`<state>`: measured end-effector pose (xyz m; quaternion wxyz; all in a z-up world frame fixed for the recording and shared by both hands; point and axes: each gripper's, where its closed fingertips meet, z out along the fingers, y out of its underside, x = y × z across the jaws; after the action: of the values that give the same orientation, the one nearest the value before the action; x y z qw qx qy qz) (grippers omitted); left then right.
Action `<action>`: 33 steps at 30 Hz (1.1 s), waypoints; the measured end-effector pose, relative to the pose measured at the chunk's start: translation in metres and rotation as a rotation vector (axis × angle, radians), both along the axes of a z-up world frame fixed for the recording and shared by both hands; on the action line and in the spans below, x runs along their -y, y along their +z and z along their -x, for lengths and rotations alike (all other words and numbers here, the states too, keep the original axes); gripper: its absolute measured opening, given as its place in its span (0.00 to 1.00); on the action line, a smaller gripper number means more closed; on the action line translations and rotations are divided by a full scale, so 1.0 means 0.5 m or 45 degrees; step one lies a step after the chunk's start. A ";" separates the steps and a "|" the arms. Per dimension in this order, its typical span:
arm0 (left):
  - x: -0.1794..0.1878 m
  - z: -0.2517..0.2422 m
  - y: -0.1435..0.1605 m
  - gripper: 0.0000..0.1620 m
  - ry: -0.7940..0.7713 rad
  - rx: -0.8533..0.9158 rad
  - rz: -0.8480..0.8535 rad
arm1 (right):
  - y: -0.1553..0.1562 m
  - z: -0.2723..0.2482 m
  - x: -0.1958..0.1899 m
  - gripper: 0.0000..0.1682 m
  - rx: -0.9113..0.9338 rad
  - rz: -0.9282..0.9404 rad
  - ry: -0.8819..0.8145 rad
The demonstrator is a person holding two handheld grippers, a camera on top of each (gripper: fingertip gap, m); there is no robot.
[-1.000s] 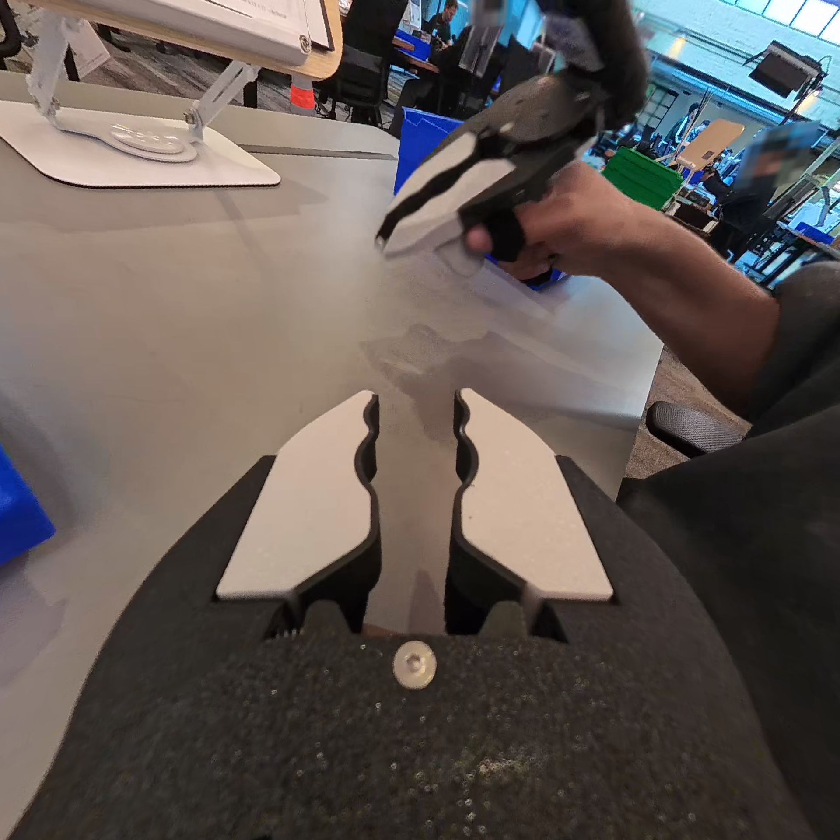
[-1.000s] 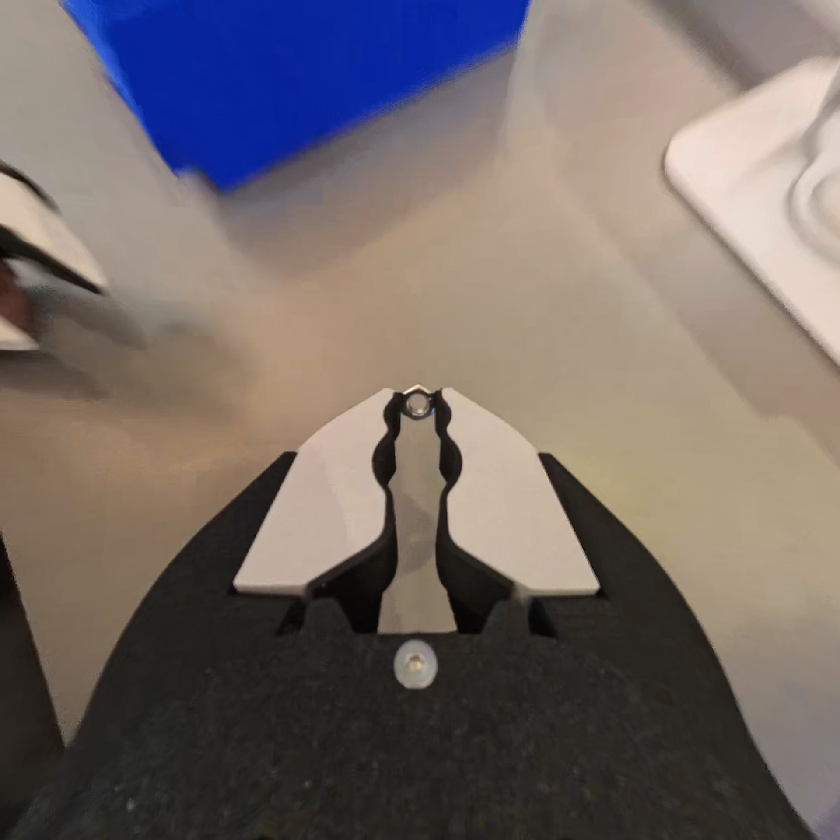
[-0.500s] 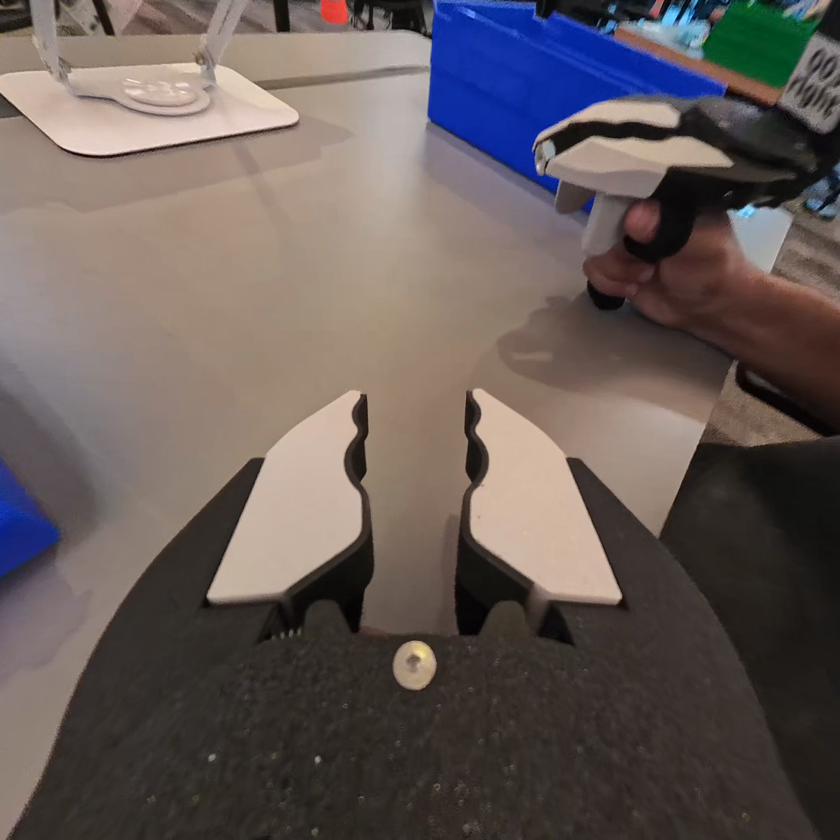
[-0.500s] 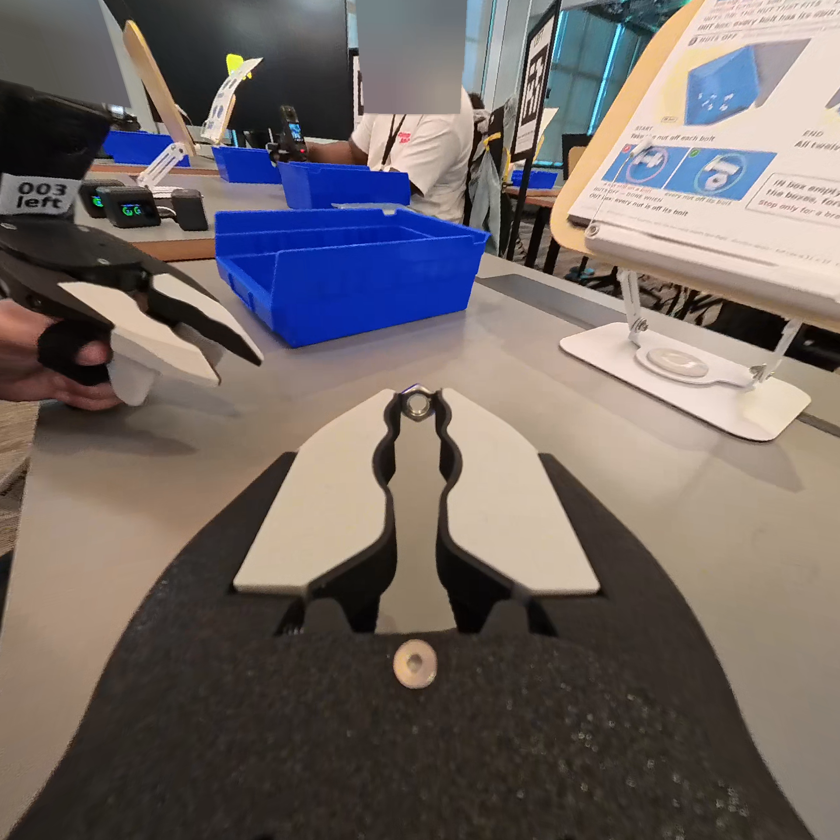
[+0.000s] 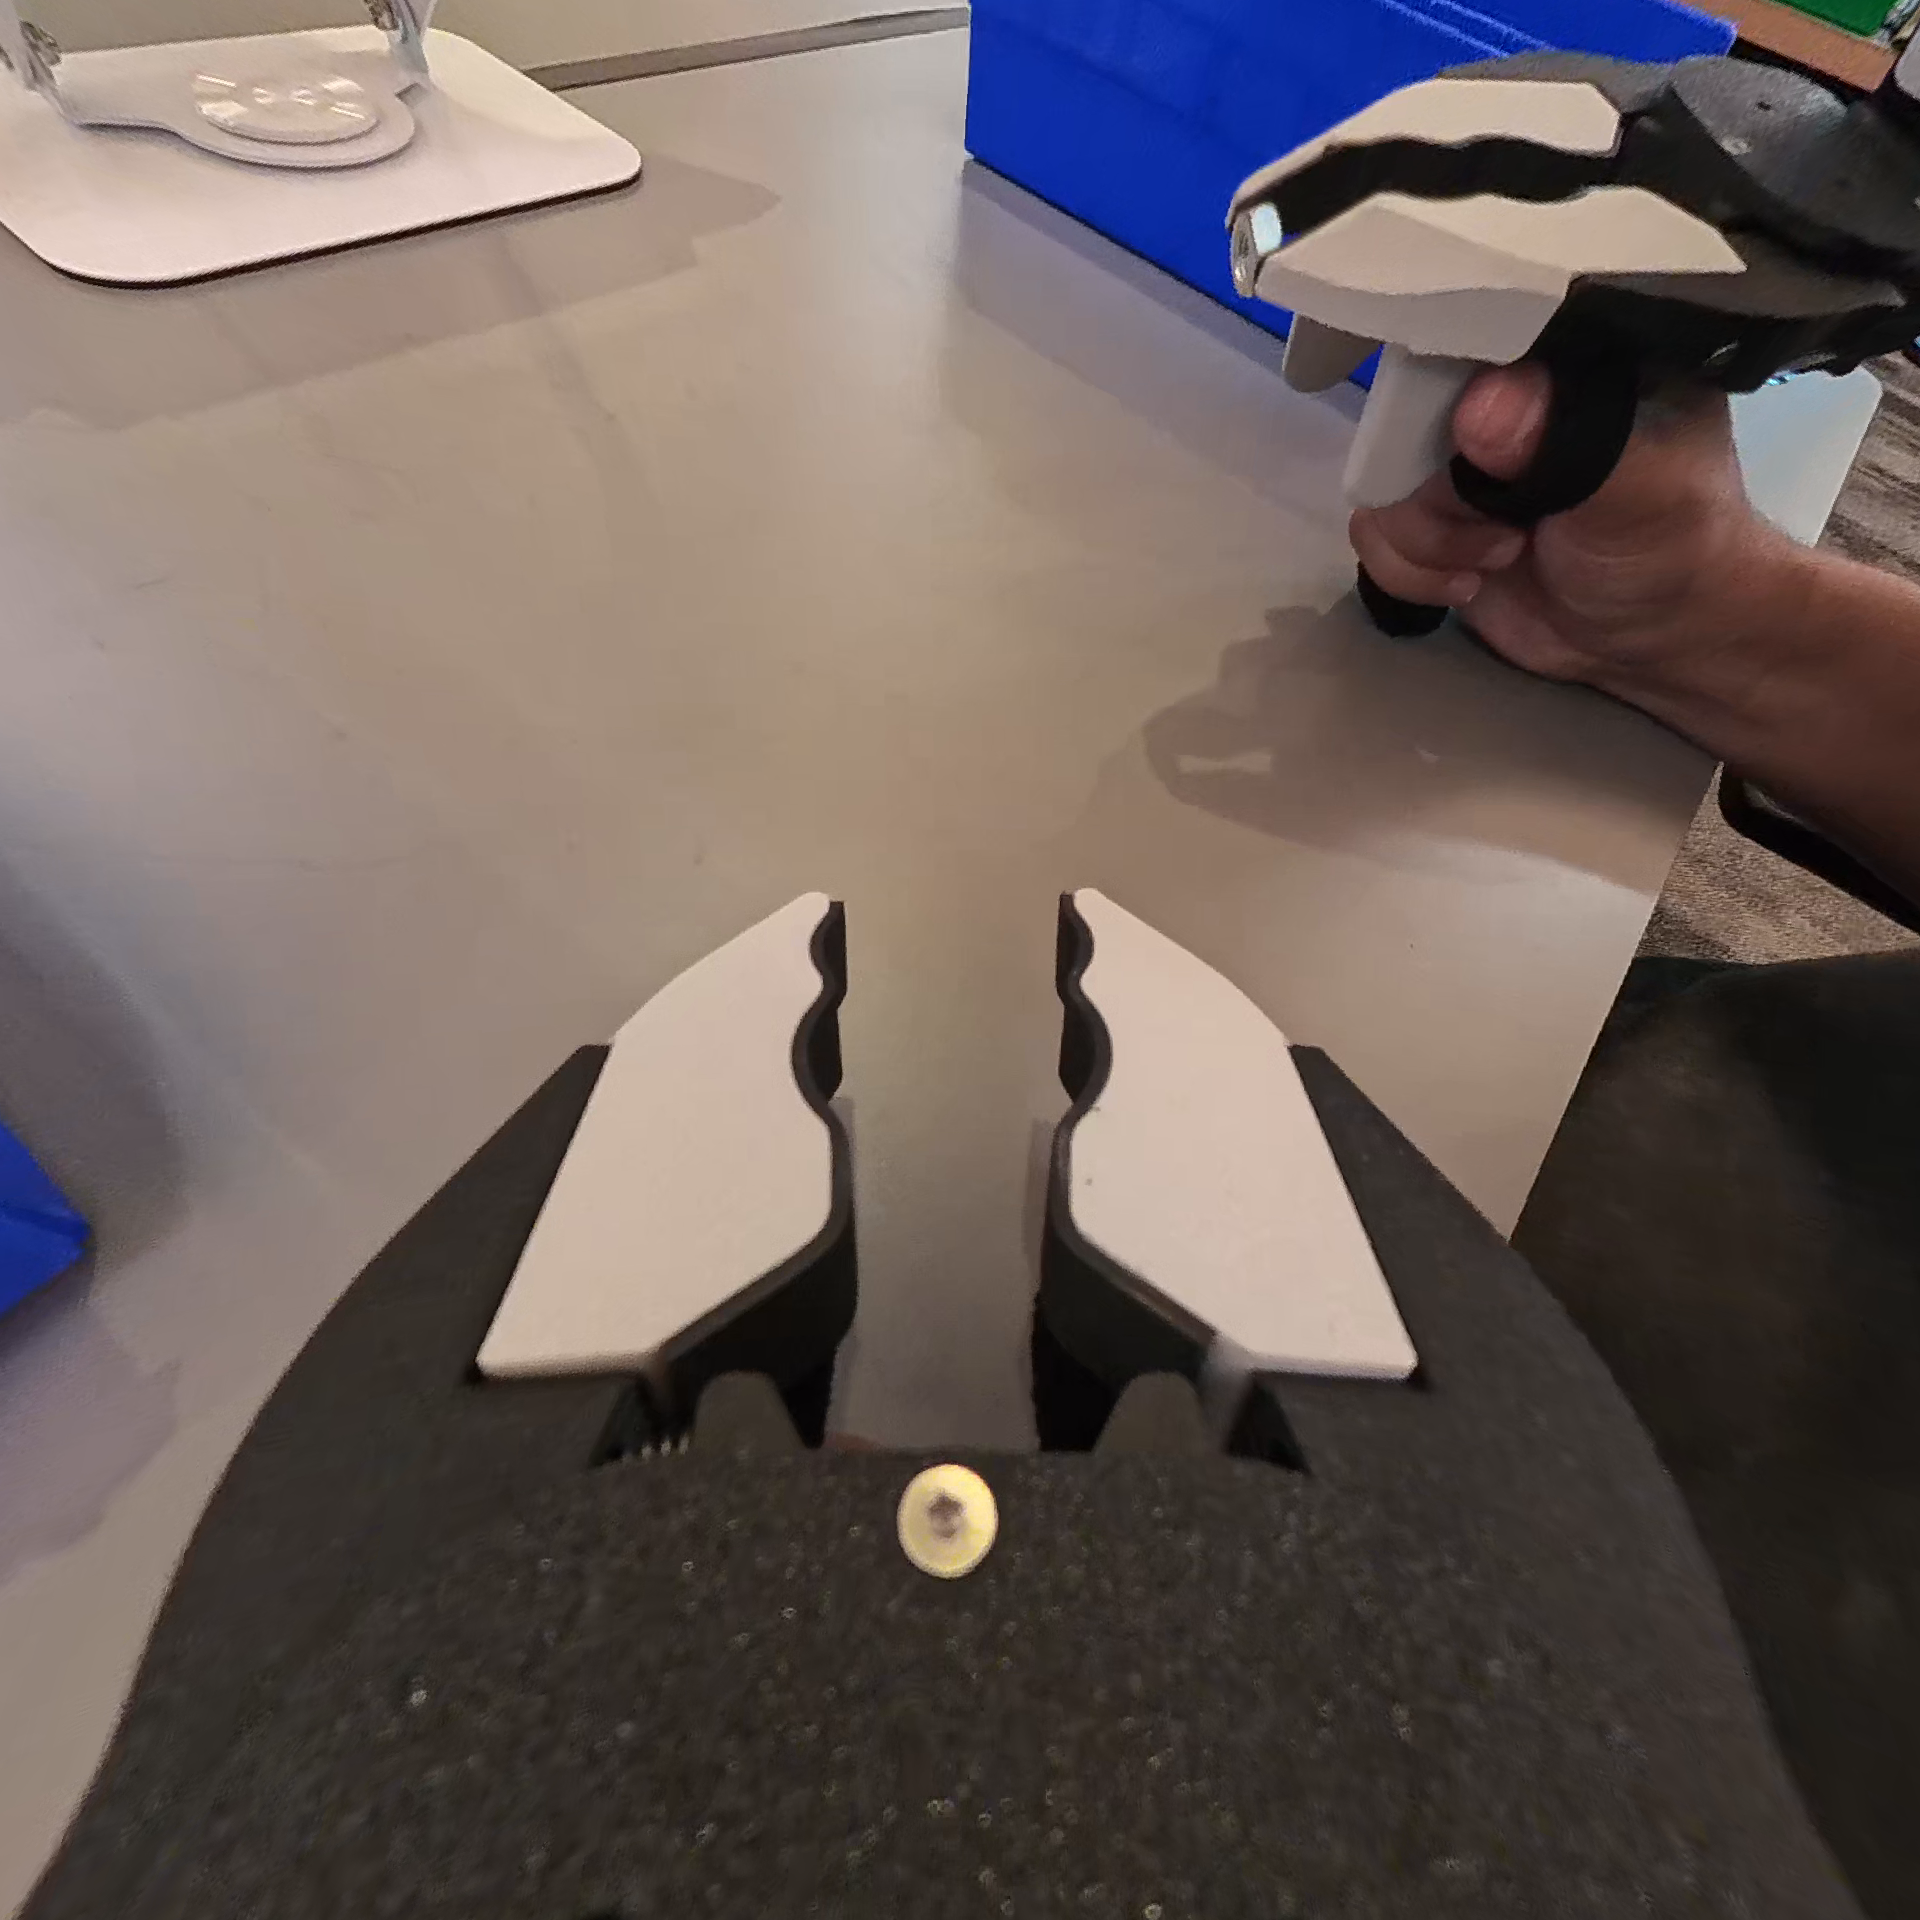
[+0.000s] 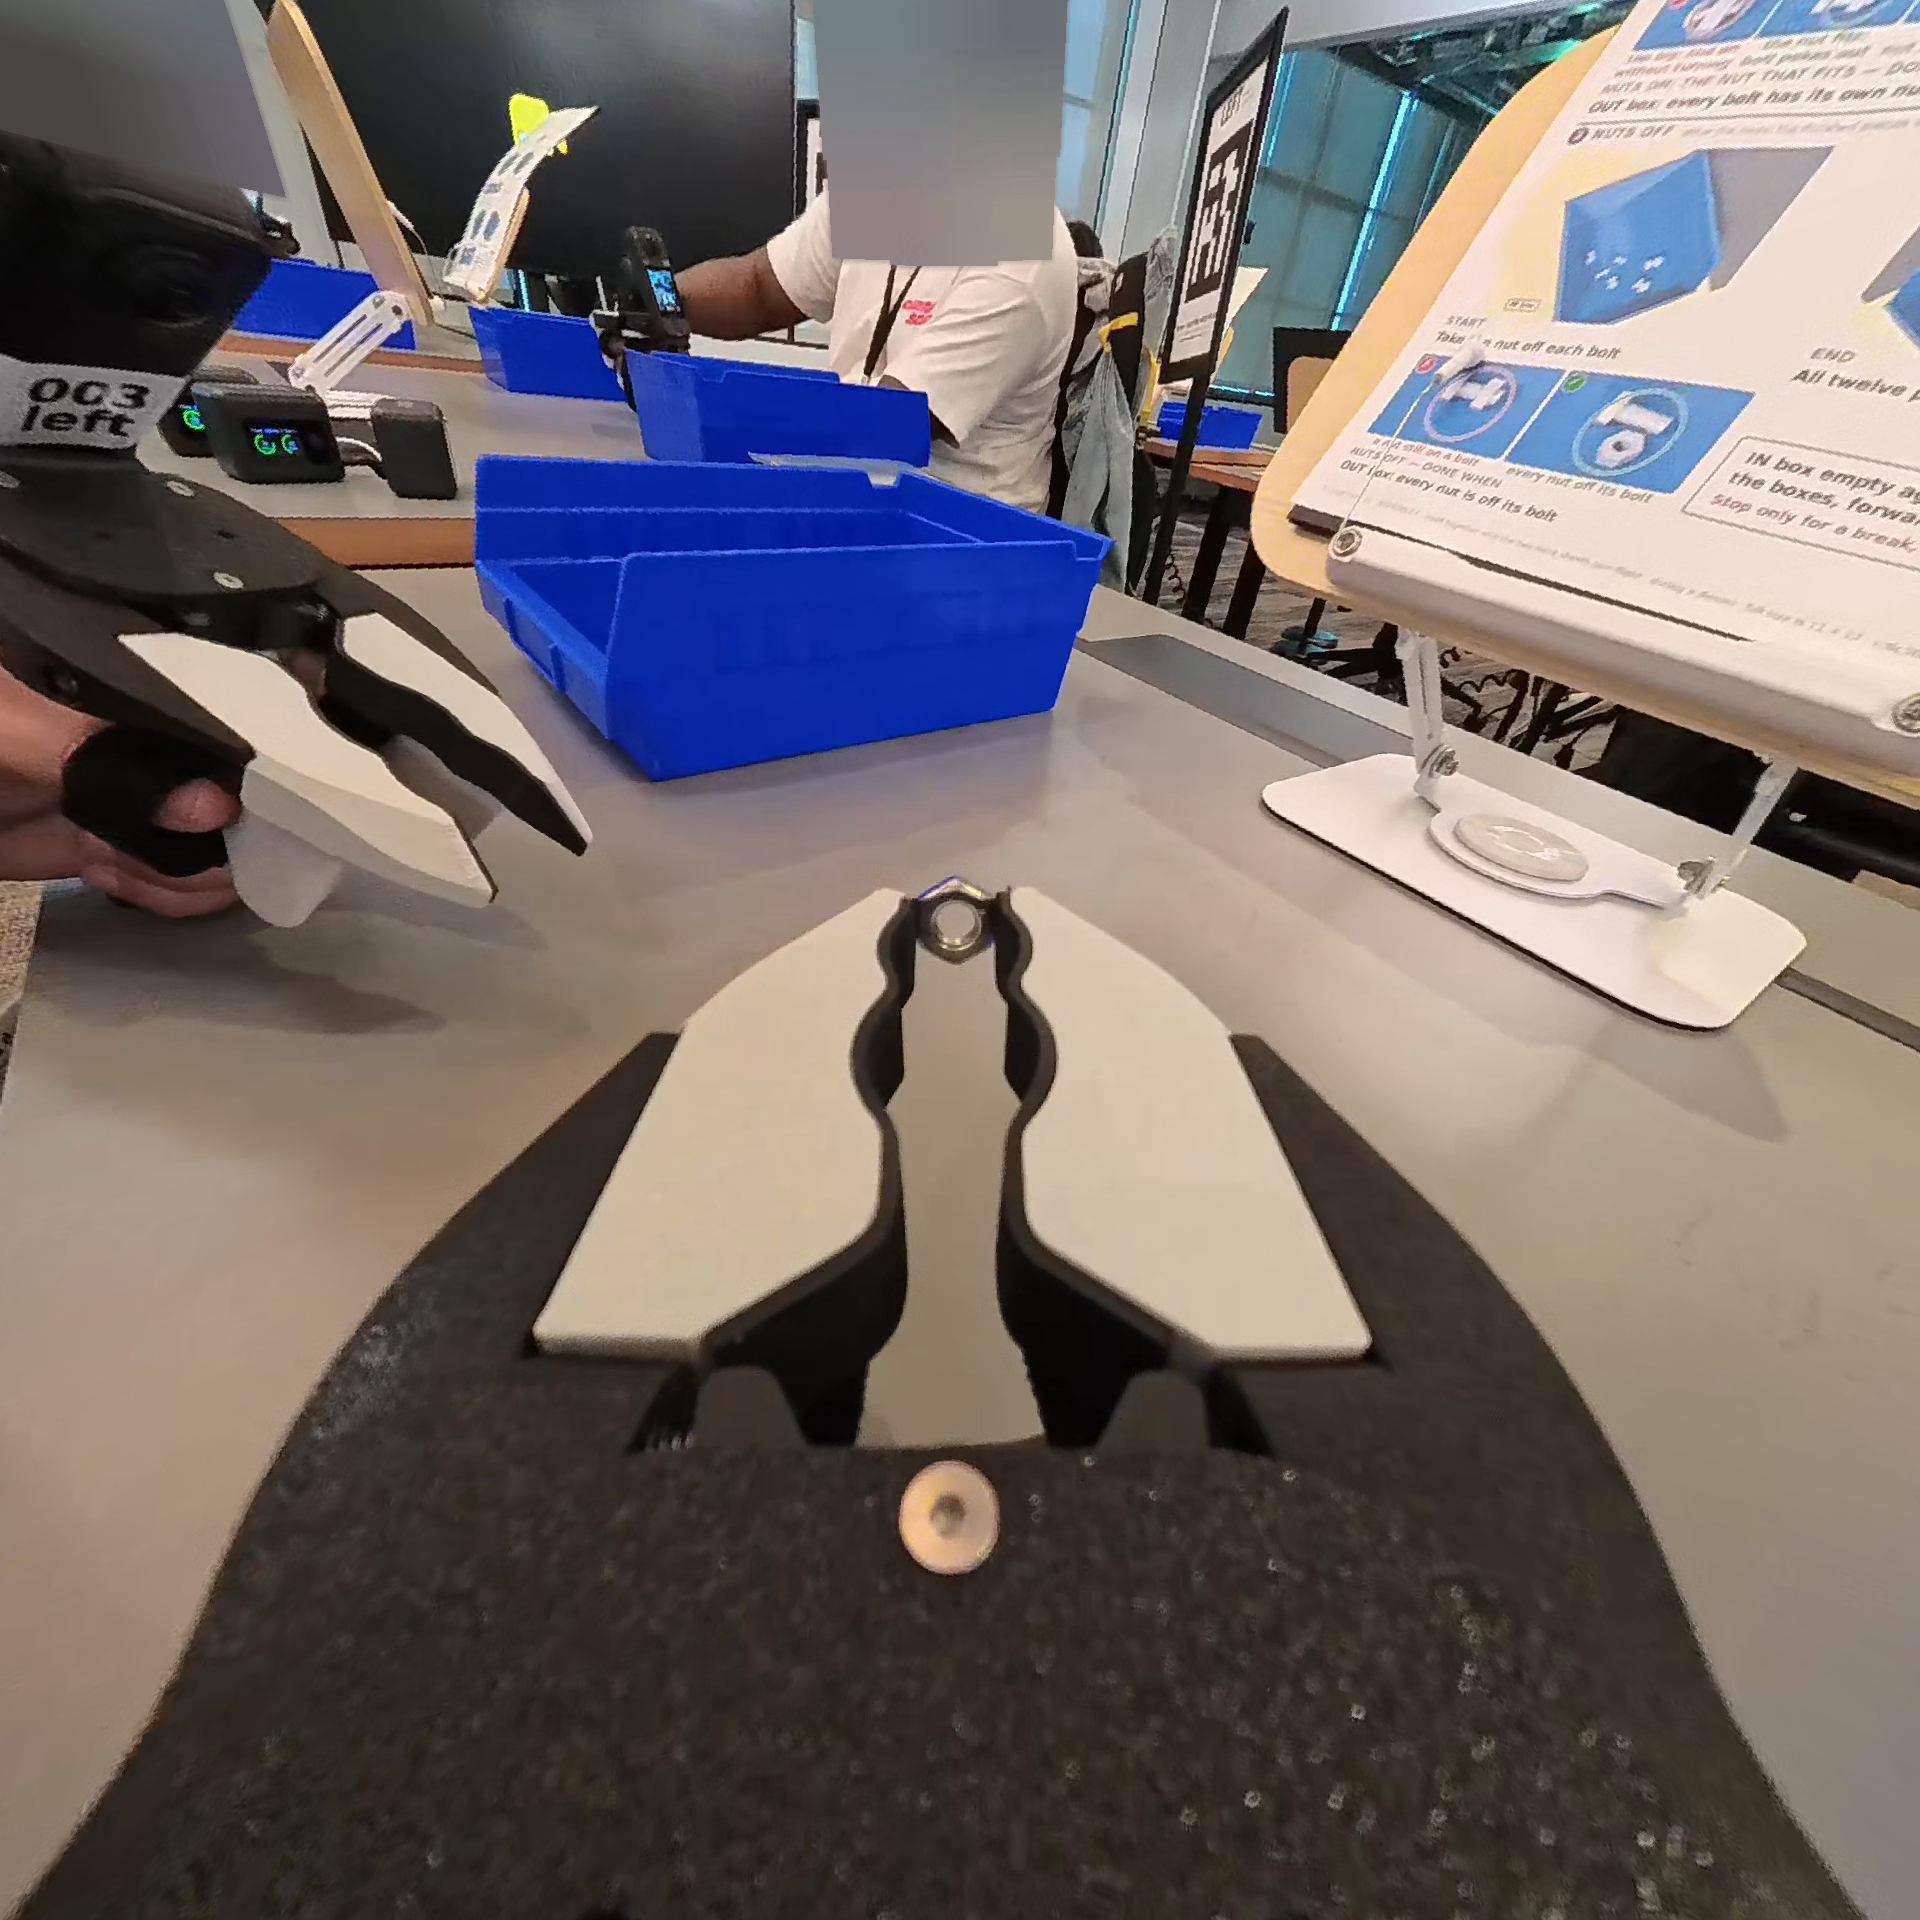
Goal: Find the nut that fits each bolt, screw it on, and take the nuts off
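My right gripper (image 6: pixel 954 914) is shut on a small silver hex nut (image 6: pixel 954 921), pinched at the very fingertips with its hole facing the camera. It also shows in the left wrist view (image 5: pixel 1252 241) at the upper right, held in a hand above the table, the nut (image 5: pixel 1255 234) at its tip. My left gripper (image 5: pixel 951 935) is open and empty over the grey table (image 5: pixel 623 623). It also shows at the left of the right wrist view (image 6: pixel 530 862). No bolt is in view.
A blue bin (image 6: pixel 790 613) stands on the table ahead of the right gripper, its inside hidden; it also shows in the left wrist view (image 5: pixel 1143 114). An instruction board on a white stand (image 6: pixel 1538 883) is at the right. Another blue corner (image 5: pixel 31 1236) is at the left. People work at tables behind. Spacing between my two grippers at the tips: around 15 centimetres.
The right gripper swung from a blurred downward look to level, still holding the nut, and has settled at the table's right edge. The left gripper has opened a little wider.
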<state>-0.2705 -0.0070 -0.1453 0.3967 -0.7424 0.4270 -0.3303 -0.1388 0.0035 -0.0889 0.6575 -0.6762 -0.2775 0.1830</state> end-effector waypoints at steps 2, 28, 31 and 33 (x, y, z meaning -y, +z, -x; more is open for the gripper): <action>0.000 0.001 0.003 0.24 0.000 0.018 0.006 | -0.001 0.000 -0.001 0.08 -0.002 0.005 0.000; -0.322 0.313 0.156 0.24 0.055 -0.861 -0.174 | -0.007 0.010 0.003 0.08 0.065 -0.008 0.005; -0.376 0.299 0.134 0.22 -0.167 -0.917 -0.075 | -0.007 0.007 0.003 0.08 0.049 0.002 0.005; -0.401 0.293 0.103 0.22 -0.292 -0.988 0.018 | -0.006 0.004 0.003 0.08 0.034 0.007 0.001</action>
<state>-0.4168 0.1938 -0.0938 0.1614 -0.7622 0.6229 -0.0706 -0.1408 0.0020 -0.0916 0.6518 -0.6802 -0.2859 0.1750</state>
